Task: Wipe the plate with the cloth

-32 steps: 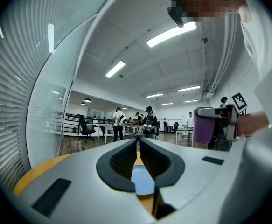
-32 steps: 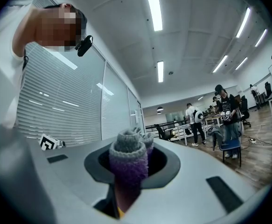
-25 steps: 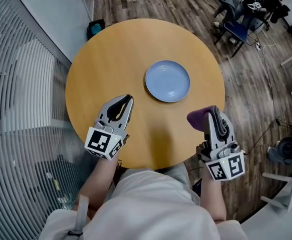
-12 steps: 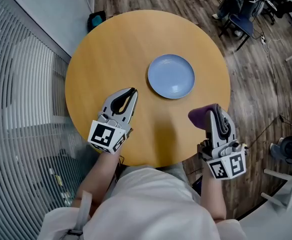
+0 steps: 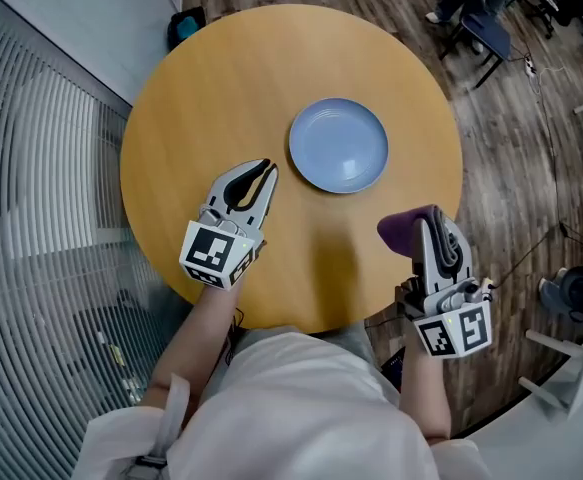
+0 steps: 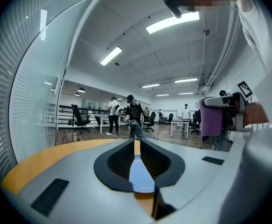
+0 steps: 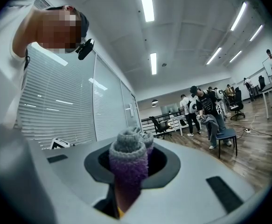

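A round light-blue plate (image 5: 338,145) lies empty on the round wooden table (image 5: 211,78), right of its centre. My left gripper (image 5: 265,171) hovers low over the table just left of the plate, jaws shut with nothing in them. In the left gripper view (image 6: 136,143) a sliver of the plate (image 6: 141,176) shows through the slit between its jaws. My right gripper (image 5: 426,218) hangs over the table's near right edge, shut on a folded purple-and-grey cloth (image 5: 403,231). That cloth (image 7: 128,164) fills the space between the jaws in the right gripper view.
A glass wall with blinds (image 5: 41,168) runs along the left. A teal object (image 5: 182,24) sits on the wood floor beyond the table. Chairs and seated people (image 5: 481,8) are at the top right, and a dark chair (image 5: 571,293) stands at the right.
My left gripper has moved forward and down, closer to the plate's left rim. My right gripper has sunk slightly, with the cloth still in it.
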`<state>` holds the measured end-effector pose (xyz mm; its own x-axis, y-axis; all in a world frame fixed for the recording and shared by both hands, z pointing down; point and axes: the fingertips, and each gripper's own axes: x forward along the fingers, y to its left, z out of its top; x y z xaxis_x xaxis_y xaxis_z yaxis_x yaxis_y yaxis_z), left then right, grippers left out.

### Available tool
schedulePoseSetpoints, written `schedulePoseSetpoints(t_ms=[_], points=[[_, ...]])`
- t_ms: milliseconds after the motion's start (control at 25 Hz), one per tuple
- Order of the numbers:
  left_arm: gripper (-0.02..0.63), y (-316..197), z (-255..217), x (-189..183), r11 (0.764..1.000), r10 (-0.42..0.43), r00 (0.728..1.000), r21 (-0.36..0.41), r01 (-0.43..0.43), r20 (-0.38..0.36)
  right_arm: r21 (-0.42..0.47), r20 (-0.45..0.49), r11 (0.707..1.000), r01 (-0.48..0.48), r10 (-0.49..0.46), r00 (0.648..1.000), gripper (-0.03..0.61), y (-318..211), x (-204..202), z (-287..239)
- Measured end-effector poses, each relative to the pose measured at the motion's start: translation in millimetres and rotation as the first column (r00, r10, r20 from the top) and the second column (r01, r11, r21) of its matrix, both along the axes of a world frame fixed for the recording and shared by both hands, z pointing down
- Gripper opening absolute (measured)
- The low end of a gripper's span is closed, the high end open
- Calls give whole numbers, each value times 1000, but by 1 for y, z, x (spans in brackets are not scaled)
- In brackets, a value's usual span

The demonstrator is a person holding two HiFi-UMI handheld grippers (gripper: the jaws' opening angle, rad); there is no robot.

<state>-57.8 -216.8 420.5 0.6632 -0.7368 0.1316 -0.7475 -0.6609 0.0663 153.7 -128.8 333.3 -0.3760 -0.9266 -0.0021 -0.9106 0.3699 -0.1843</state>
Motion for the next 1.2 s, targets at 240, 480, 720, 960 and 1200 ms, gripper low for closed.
schedulePoseSetpoints(t_ms=[240, 480, 720, 960, 1200], points=[[34, -17, 17, 13, 1000, 6, 999, -5, -6, 44, -13, 5, 1000, -3, 3, 1000, 87, -10, 8, 8], [34, -38, 34, 16, 1000, 0, 997, -19, 2, 80, -30, 10, 999, 14, -13, 1000, 87, -28, 7, 19], [34, -47, 46, 32, 999, 1, 995, -50, 4, 104, -37, 14, 999, 32, -31, 999, 87, -35, 19, 19], [35, -62, 65, 32, 997, -9, 994, -71, 16, 109, -47, 4, 998, 35, -35, 999, 87, -49, 21, 34], [35, -69, 80, 31, 995, -14, 993, -94, 25, 117, -48, -4, 999, 21, -22, 1000, 87, -60, 30, 42]])
